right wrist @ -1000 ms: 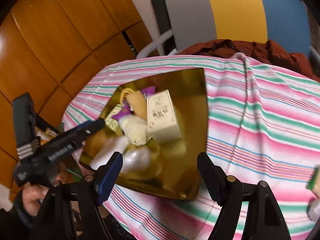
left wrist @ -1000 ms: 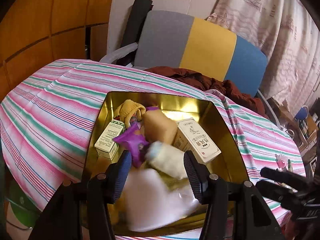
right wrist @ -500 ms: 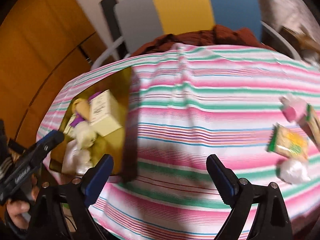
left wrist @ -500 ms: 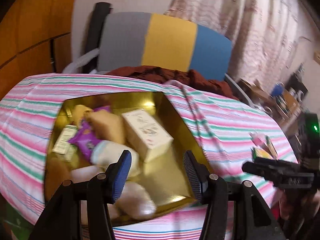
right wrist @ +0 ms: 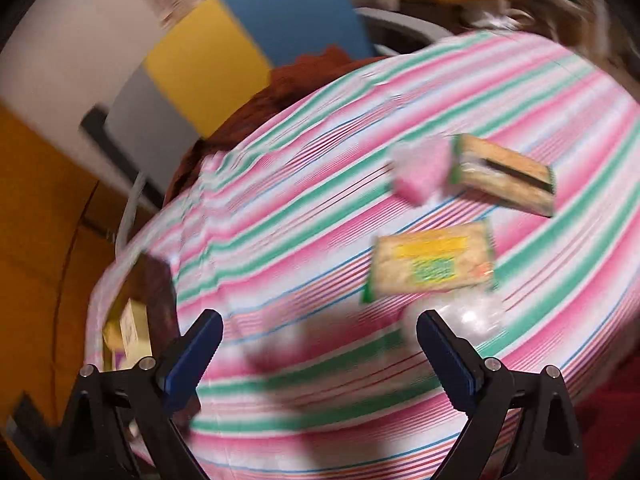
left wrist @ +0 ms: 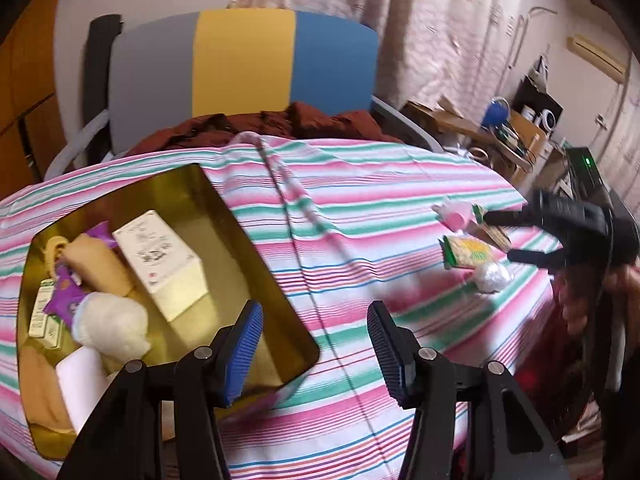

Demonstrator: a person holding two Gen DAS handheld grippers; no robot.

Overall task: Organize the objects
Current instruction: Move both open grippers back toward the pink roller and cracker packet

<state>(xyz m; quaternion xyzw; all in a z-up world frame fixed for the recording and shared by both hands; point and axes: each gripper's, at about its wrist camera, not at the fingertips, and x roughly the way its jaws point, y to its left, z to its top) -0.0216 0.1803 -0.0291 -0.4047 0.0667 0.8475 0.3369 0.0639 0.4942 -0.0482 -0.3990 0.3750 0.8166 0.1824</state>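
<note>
A second ago both views were fixed on the gold tin point(left wrist: 256, 256); now the right tongs point(right wrist: 316, 344) have swung well away from it, toward the loose things on the far side of the striped desk point(left wrist: 360, 208), and their view is smeared with motion. The left tongs point(left wrist: 314, 344) hang over the tin's near corner. Both tongs stand wide and hold nothing. I judge the last item is stowed and the next pick is under way.

Well apart from the tin lie a yellow-green snack packet point(right wrist: 434, 266), flat and crinkly, a second packet point(right wrist: 506, 176) beyond it, a pink lump point(right wrist: 420, 170) touching that one, and a clear plastic wad point(right wrist: 476, 316) just beside the right tongs' finger. The tin already holds a cream box point(left wrist: 160, 260), a purple wrapper point(left wrist: 66, 300) and soft pale bundles
</note>
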